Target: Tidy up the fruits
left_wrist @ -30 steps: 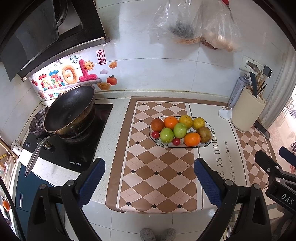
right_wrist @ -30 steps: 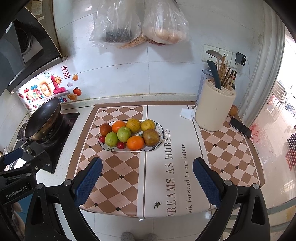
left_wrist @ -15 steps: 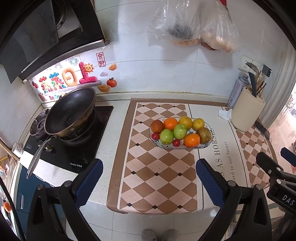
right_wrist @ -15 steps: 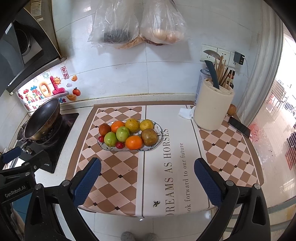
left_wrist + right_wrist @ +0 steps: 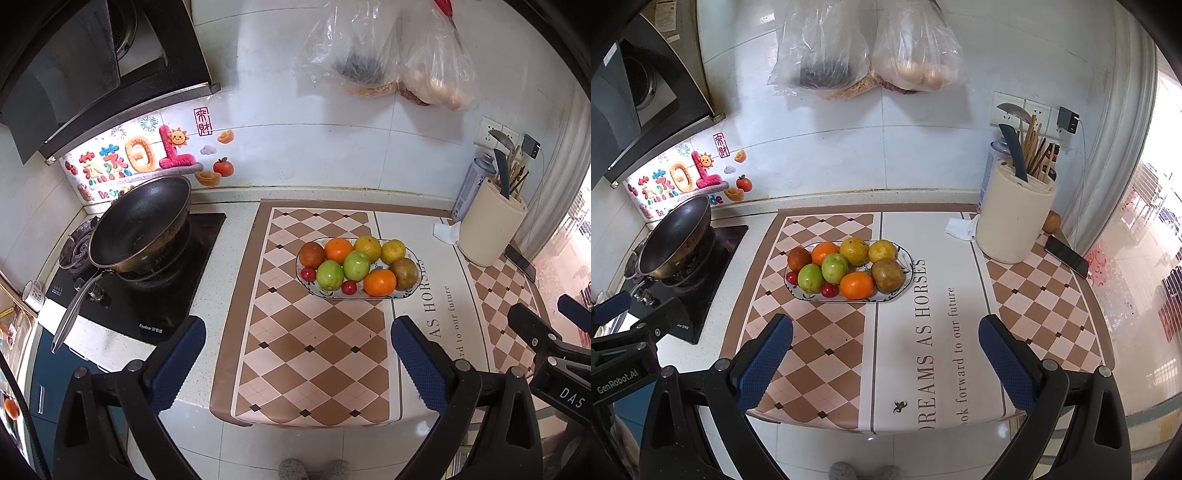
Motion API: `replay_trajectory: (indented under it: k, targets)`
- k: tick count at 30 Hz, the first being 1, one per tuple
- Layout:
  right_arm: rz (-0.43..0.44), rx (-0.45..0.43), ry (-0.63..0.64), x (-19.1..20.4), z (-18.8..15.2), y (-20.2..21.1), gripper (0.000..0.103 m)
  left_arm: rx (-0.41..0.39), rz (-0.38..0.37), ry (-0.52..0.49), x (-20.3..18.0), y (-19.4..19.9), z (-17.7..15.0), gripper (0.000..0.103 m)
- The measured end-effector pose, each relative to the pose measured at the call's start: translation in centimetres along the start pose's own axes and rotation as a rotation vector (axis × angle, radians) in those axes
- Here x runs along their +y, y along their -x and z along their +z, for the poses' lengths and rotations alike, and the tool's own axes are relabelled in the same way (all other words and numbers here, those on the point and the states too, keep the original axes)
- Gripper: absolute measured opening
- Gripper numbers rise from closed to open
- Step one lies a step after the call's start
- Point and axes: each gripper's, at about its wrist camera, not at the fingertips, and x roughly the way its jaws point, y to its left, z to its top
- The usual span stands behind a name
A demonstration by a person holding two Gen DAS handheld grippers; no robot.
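Observation:
An oval patterned plate (image 5: pixel 415 286) (image 5: pixel 905 288) sits on the checkered mat in the middle of the counter. It holds several fruits: oranges (image 5: pixel 379 283) (image 5: pixel 856 285), green apples (image 5: pixel 330 274) (image 5: pixel 834 268), a brown pear-like fruit (image 5: pixel 404 272) (image 5: pixel 887 275), yellow citrus and small red fruits. My left gripper (image 5: pixel 297 343) is open and empty, back from the plate near the counter's front edge. My right gripper (image 5: pixel 885 341) is open and empty too, in front of the plate.
A black wok (image 5: pixel 142 225) sits on the stove at left. A cream utensil holder (image 5: pixel 1015 218) with knives stands at back right, a phone (image 5: pixel 1066 256) beside it. Plastic bags (image 5: pixel 864 48) hang on the wall. A small orange fruit (image 5: pixel 1051 222) lies behind the holder.
Both grippers have drawn slightly back and lower; the plate looks a little farther away. Nothing was grasped or moved.

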Motion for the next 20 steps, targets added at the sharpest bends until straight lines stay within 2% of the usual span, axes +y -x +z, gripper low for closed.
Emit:
replay_trajectory:
  k: [20]
  targets:
    - [0.007, 0.003, 0.009, -0.66, 0.37, 0.36, 0.103, -0.009, -0.004, -0.006, -0.57, 0.75, -0.51, 0.103]
